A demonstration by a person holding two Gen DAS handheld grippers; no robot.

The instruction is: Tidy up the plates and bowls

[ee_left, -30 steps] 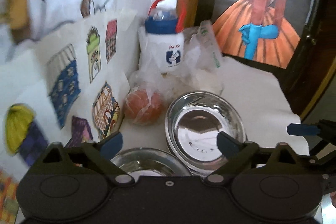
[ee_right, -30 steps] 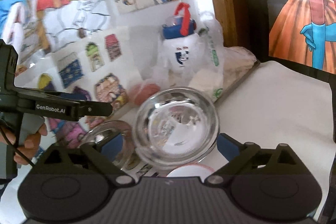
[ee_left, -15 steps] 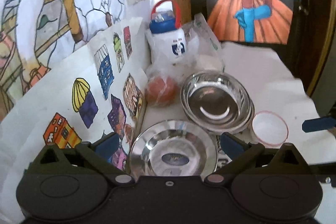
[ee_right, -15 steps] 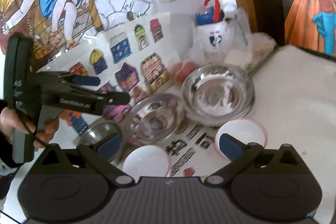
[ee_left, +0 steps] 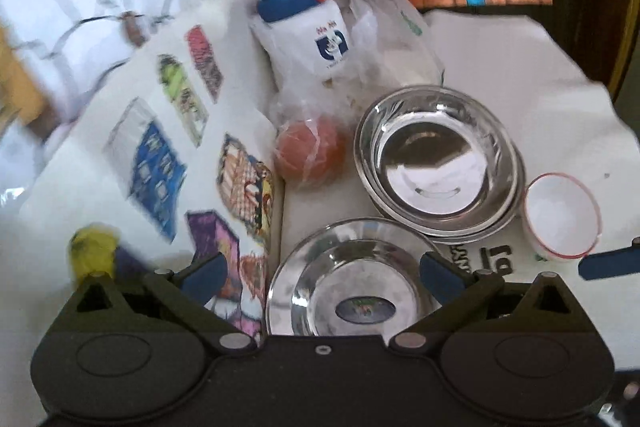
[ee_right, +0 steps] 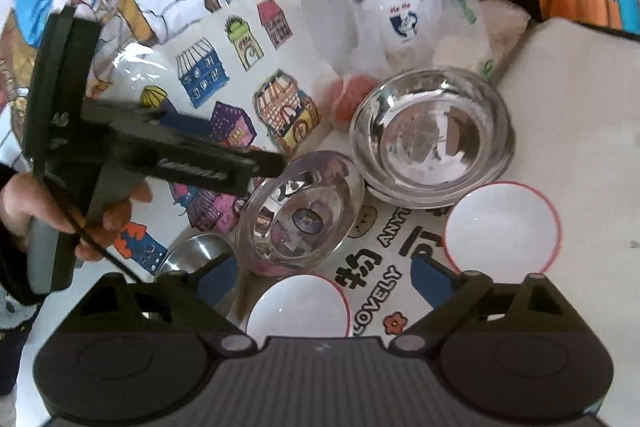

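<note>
**Both grippers back off the stacked steel bowls**

Between the fingers of the right gripper nothing is held: its jaws stand wide and are narrowing a little, with only the printed cloth of the worktop and a white bowl below them. A second ago this gripper hung close over the large steel bowl; now it has drawn back, and far more of the dishes show.

Just ahead lies a small steel plate, with a second red-rimmed white bowl to its right and a smaller steel bowl at its left edge. The large steel bowl sits further back, nested on at least one other like it, beside a wrapped orange ball and a white bottle.

The left gripper, gripped by a hand, is also spread wide and empty, and hovers over the same steel plate; it too has pulled back compared with a second ago.

Judged from this, the big bowls are already stacked, while the plate, small steel bowl and two white bowls remain loose, so a fresh pick seems to be the step in hand.
</note>
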